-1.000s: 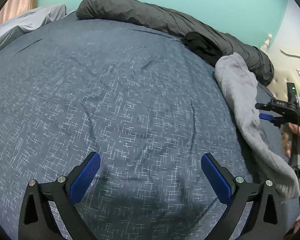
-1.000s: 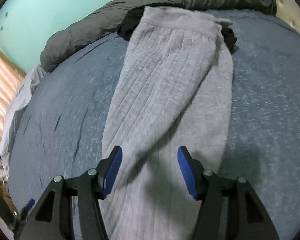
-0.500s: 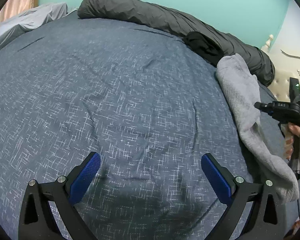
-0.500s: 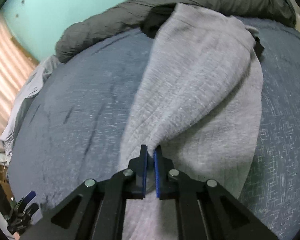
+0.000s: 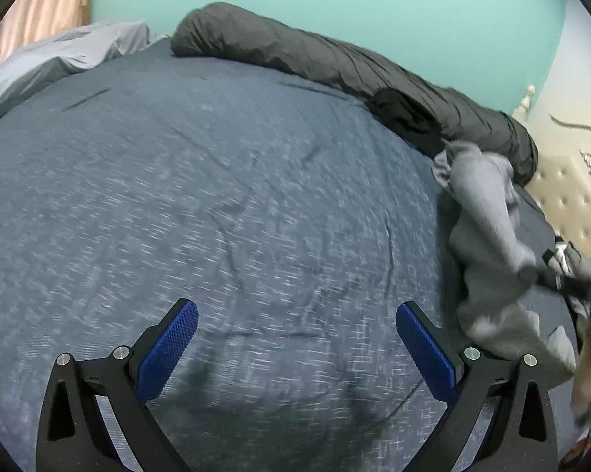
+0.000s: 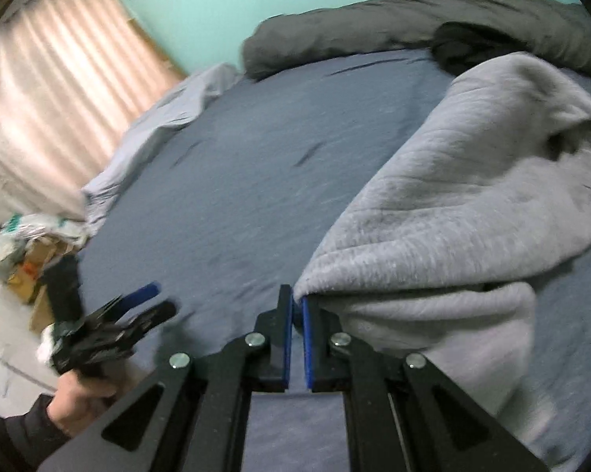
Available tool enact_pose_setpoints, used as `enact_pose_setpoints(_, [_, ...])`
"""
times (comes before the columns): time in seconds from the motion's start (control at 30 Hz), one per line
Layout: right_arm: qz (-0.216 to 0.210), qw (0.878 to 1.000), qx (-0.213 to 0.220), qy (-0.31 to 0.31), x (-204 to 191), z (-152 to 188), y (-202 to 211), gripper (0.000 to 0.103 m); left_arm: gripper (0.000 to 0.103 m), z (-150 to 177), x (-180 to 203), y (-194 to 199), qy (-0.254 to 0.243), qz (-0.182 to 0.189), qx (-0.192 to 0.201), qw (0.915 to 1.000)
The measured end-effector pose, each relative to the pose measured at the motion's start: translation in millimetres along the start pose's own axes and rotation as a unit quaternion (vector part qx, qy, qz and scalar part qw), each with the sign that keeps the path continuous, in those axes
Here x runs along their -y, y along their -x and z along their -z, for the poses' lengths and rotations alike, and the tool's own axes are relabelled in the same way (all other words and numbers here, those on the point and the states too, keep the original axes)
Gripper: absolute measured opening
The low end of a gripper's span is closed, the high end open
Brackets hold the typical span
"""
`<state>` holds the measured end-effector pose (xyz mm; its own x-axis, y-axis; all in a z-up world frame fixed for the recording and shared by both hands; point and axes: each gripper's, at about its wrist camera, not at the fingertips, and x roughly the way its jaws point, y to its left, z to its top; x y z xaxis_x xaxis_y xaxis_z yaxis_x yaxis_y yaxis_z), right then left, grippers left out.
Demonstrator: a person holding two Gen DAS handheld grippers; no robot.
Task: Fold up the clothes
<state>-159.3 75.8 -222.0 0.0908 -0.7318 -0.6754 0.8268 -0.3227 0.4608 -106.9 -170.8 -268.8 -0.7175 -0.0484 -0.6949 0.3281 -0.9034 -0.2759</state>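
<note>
bunching on the blue bedspread (image 5: pixel 236 204), the grey garment (image 6: pixel 472 204) blurs at its far folds, one edge pinched in the right gripper (image 6: pixel 297 306); the left gripper (image 5: pixel 295 338) hangs spread above bare bedding, gripping nothing.

Grey garment (image 6: pixel 472 204): soft fleecy cloth, matt. Bed sheet (image 5: pixel 217 196): blue flecked woven cloth. Gripper pads (image 5: pixel 169 350): blue, finely textured.
</note>
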Motion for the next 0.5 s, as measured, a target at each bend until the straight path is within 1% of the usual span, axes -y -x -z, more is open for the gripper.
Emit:
enact_pose_setpoints(0.07, [-0.023,1.0,-0.011,0.008,-20,13,-5,0.004,0.103,-2,-7,7,0.007,-0.003,0.004,1.0])
enact_pose_setpoints(0.1, [-0.028,0.999,-0.022,0.012,-27,20,-10,0.004,0.103,-3,-9,10,0.008,-0.005,0.007,0.9999])
enact_pose_setpoints(0.2, [-0.029,0.998,-0.054,0.01,-37,39,-24,0.003,0.103,-6,-12,18,0.01,-0.006,0.015,0.9998])
enact_pose_setpoints(0.23, [-0.058,0.996,-0.063,-0.004,-35,46,-29,0.002,0.103,-5,-13,17,0.01,-0.006,0.014,0.9998])
enact_pose_setpoints(0.27, [-0.074,0.995,-0.07,-0.012,-36,51,-32,0.002,0.103,-5,-13,16,0.009,-0.006,0.012,0.9999])
enact_pose_setpoints(0.33, [-0.054,0.996,-0.078,0.007,-41,55,-37,0.003,0.103,-4,-14,12,0.011,-0.007,0.003,0.9999])
enact_pose_setpoints(0.37, [-0.044,0.996,-0.072,0.011,-39,57,-32,0.003,0.103,-5,-14,10,0.012,-0.006,0.0,0.9999])
enact_pose_setpoints(0.43, [-0.019,0.999,-0.051,0.005,-32,59,-19,0.003,0.103,-5,-11,9,0.009,-0.004,-0.002,0.9999])
enact_pose_setpoints(0.5, [0.023,0.999,-0.026,-0.004,-24,53,-6,0.003,0.103,-5,-8,9,0.004,-0.004,-0.002,1.0])
